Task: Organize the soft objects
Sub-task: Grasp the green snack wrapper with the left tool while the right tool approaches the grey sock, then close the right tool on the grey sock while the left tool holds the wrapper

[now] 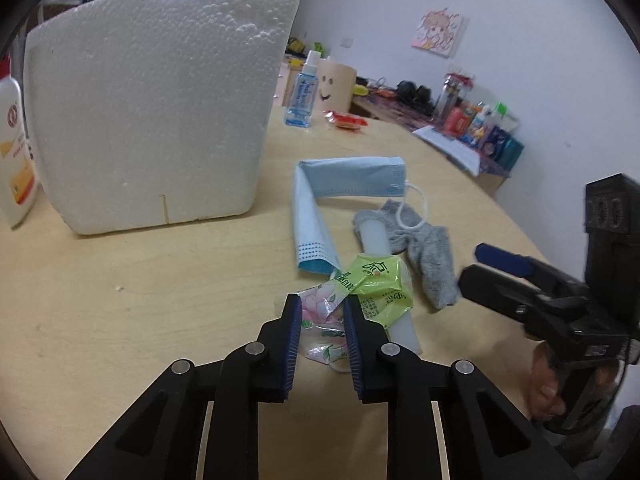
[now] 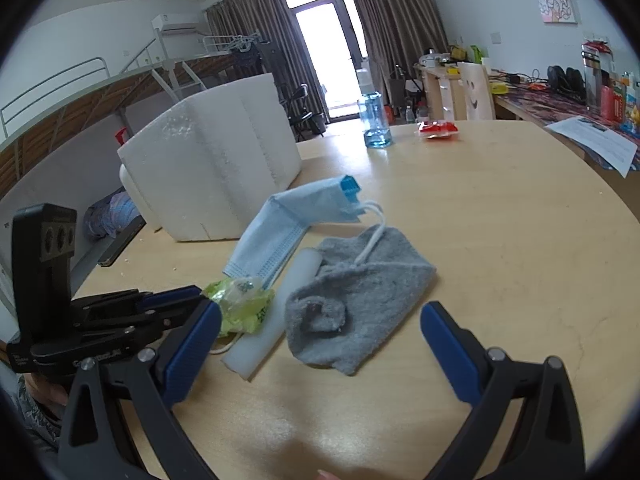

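A crumpled green and pink tissue packet (image 1: 376,284) lies at the near end of a white foam bar (image 1: 376,236). My left gripper (image 1: 323,308) is shut on the packet's pink end, both blue pads pressing on the wrapper. A grey sock (image 2: 360,296) lies beside the bar, with a folded blue face mask (image 2: 288,216) behind it. The mask's ear loop rests on the sock. My right gripper (image 2: 320,312) stands wide open just above the sock, touching nothing. In the right wrist view the left gripper (image 2: 200,296) meets the packet (image 2: 240,304) from the left.
A tall white styrofoam box (image 1: 152,108) stands at the back left of the round wooden table (image 1: 120,320). Behind it are a lotion bottle (image 1: 14,148), a blue spray bottle (image 1: 302,96), a smiley cup (image 1: 336,88) and a red packet (image 1: 348,121). A paper sheet (image 2: 596,144) lies far right.
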`<action>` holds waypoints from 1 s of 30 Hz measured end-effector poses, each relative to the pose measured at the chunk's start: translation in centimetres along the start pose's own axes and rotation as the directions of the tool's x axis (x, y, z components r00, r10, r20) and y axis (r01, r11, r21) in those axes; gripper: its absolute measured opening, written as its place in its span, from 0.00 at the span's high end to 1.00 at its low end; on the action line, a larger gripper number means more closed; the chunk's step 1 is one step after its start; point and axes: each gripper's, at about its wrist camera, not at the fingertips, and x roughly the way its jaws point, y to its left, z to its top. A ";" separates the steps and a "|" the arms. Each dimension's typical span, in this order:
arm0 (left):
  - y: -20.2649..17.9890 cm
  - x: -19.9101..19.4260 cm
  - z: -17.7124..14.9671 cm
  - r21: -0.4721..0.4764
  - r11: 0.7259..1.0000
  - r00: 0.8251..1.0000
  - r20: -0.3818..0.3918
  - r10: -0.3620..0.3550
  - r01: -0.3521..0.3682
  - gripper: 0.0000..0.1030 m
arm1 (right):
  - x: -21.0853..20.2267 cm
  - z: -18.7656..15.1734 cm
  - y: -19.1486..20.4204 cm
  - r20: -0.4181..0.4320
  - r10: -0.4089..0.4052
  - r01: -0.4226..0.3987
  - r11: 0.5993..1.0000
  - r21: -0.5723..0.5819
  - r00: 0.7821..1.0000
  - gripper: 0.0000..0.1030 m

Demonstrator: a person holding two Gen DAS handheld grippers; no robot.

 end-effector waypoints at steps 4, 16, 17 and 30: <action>0.8 -0.5 -0.1 -0.040 0.995 0.995 0.019 -0.094 0.094 0.89 | 0.6 0.1 0.1 -0.028 -0.027 0.026 1.000 -0.005 0.999 0.02; 0.5 -2.4 -0.3 -0.018 0.985 0.980 0.105 -0.166 0.169 0.94 | 2.2 -0.1 0.3 -0.111 -0.120 0.119 0.993 -0.017 0.987 0.40; 0.5 -2.4 -0.3 -0.018 0.985 0.980 0.109 -0.168 0.171 0.94 | 2.2 -0.1 0.3 -0.116 -0.132 0.131 0.991 -0.017 0.984 0.41; 0.4 -2.2 -0.4 -0.007 0.982 0.977 0.104 -0.185 0.187 0.94 | 1.2 -0.6 -0.6 -0.107 -0.169 0.175 0.984 0.046 0.980 0.82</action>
